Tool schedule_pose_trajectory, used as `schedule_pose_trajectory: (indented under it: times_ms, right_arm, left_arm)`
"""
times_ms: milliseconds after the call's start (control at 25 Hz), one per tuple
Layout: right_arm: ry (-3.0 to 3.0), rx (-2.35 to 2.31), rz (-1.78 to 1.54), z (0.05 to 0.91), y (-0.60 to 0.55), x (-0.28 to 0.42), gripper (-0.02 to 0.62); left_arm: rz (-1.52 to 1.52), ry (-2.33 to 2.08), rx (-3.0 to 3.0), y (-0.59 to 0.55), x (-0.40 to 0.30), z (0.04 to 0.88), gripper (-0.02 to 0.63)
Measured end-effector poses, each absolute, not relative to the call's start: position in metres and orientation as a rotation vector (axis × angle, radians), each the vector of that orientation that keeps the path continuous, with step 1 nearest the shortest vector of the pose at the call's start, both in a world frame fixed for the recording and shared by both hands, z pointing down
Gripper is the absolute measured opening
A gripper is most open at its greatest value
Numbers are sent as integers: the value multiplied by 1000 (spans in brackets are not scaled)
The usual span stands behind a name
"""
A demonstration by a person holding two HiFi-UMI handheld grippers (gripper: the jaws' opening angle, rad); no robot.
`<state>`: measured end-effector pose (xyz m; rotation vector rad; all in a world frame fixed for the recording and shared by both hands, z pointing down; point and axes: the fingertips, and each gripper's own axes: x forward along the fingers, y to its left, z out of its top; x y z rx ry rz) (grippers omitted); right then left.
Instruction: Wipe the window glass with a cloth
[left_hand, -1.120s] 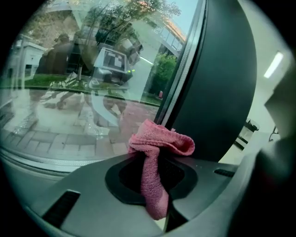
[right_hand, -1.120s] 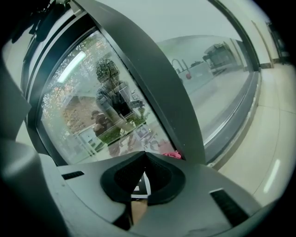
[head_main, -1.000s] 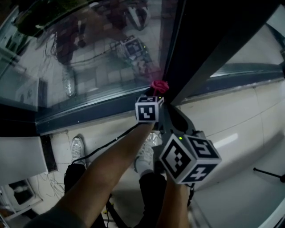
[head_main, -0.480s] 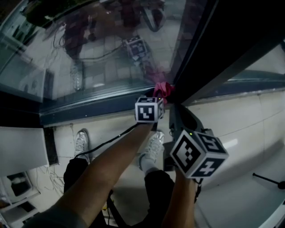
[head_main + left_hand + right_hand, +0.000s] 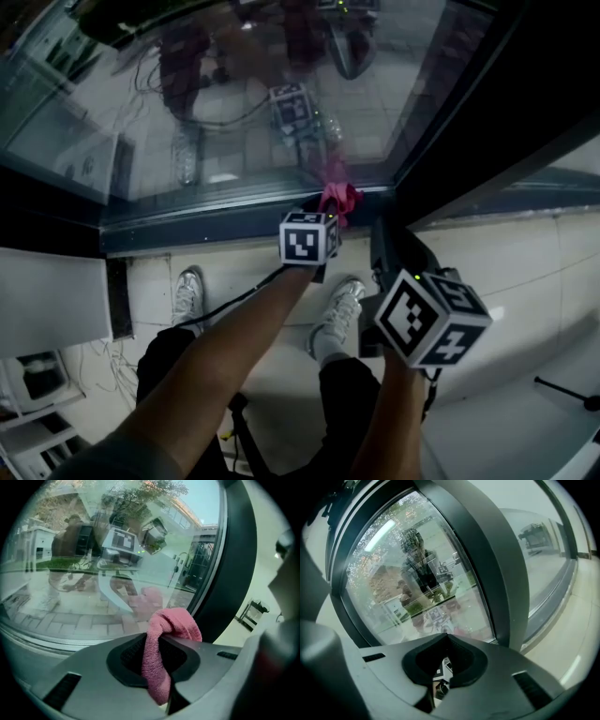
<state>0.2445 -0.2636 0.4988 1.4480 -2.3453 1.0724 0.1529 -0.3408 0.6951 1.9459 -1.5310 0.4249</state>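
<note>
1. My left gripper [image 5: 156, 654] has its fingers clamped on the pink cloth [image 5: 171, 624], which bunches up above the jaws.
2. The cloth sits at the lower right corner of the window glass [image 5: 234, 112], just beside the dark frame [image 5: 487, 103]; I cannot tell whether it touches the pane.
3. My right gripper [image 5: 446, 641] hangs back from the glass, fingers pressed together with nothing between them.

One cloth [image 5: 338, 200], two tools [image 5: 157, 645] [image 5: 446, 640], two marker cubes [image 5: 307, 239] [image 5: 433, 319], two shoes [image 5: 187, 292] [image 5: 341, 309]
</note>
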Motion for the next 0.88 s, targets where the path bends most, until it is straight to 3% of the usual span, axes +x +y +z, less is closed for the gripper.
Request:
schedule_pose_trajectory:
  times_ms: [880]
  right_arm:
    - [-2472, 1029, 912, 502, -248, 116, 5]
  left_arm:
    - [376, -1660, 1796, -282, -20, 684, 60]
